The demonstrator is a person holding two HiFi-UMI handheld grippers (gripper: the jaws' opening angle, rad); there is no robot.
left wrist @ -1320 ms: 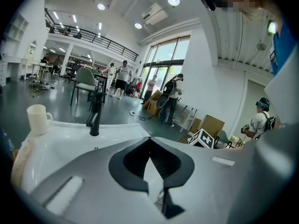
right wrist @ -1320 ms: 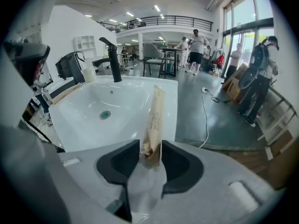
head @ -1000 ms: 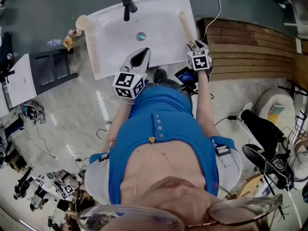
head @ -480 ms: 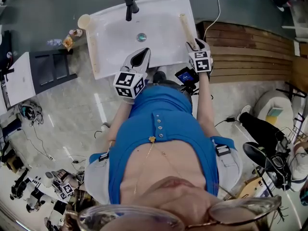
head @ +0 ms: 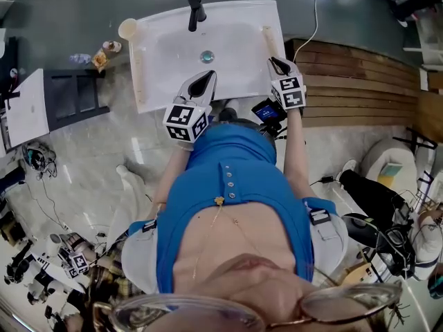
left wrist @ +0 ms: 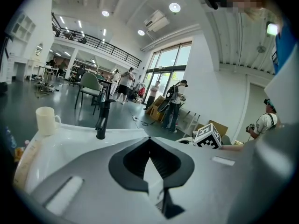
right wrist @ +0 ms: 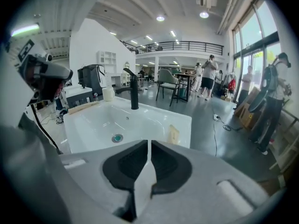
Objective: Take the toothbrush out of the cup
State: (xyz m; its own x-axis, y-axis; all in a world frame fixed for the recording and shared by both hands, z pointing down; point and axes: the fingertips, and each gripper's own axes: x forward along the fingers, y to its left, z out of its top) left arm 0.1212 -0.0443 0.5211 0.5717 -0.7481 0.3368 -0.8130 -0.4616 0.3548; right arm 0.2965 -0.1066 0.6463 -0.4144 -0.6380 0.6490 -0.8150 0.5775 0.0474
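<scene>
A cup (head: pixel 127 28) stood at the sink's (head: pixel 228 30) far left corner, well apart from the left gripper (head: pixel 205 76) over the near rim and the right gripper (head: pixel 276 62) at the right rim, its jaws just closing on nothing.

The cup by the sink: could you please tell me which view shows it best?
The left gripper view: the cup stands side-on, handle visible, large and clear. The head view shows only its mouth from above; the right gripper view shows it small beside the faucet.
</scene>
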